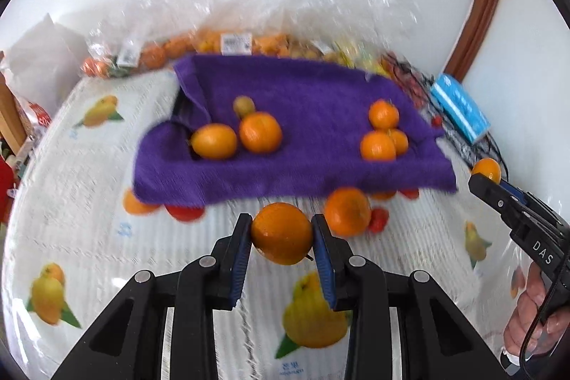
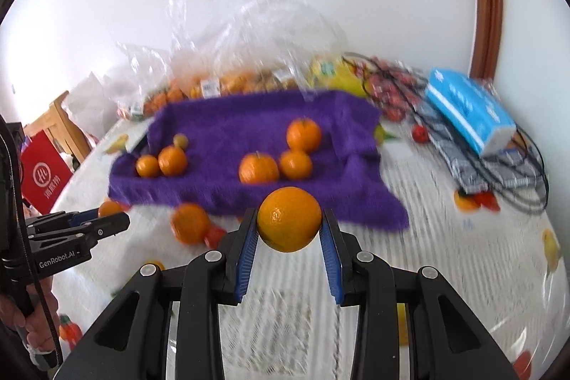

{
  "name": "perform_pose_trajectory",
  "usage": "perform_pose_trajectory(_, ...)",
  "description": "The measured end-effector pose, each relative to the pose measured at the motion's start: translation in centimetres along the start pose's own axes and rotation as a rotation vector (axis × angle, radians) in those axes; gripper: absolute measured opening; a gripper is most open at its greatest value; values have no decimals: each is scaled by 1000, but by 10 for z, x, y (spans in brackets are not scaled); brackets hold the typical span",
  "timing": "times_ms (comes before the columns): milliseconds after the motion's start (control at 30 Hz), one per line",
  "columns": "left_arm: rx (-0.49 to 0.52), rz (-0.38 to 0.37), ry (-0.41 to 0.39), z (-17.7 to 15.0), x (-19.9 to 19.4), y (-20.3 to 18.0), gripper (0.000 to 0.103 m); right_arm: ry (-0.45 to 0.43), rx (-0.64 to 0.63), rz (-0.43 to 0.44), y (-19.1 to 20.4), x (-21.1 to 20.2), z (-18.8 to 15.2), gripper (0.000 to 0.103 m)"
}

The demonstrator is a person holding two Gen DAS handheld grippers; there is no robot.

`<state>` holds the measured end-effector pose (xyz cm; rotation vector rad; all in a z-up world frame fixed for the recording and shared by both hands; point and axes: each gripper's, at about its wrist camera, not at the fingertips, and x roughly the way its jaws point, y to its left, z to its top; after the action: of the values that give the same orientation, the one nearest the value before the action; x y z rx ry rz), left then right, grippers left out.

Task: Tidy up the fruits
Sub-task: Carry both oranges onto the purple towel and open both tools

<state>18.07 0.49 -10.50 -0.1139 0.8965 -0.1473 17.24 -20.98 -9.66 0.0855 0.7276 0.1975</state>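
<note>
Tablecloth (image 1: 89, 173) below, each gripper's jaws clamp an orange (image 1: 282, 234) (image 2: 289, 219)

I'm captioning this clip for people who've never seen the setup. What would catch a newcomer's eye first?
First, the orange clamped between the left gripper's blue-padded jaws, and a second orange pinched the same way in the right gripper. Behind them, the purple towel spreads across the middle of the fruit-print tablecloth, carrying two small clusters of oranges. Clear bags of fruit line the wall behind it.
</note>
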Motion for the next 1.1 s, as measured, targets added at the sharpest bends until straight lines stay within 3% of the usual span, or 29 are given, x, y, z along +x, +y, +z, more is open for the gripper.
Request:
perform_pose_trajectory(233, -28, 27, -49, 40, -10, 14, 32, -63, -18, 22, 16, 3, 47, 35)
perform_pose_trajectory(433, -54, 31, -60, 67, 0, 30, 32, -61, -17, 46, 23, 27, 71, 35)
perform_pose_trajectory(667, -76, 10, -61, 89, 26, 42, 32, -19, 13, 48, 18, 75, 81, 35)
perform_pose_trajectory(1100, -68, -50, 20, 111, 98, 32, 32, 99, 28, 75, 16, 139, 68, 35)
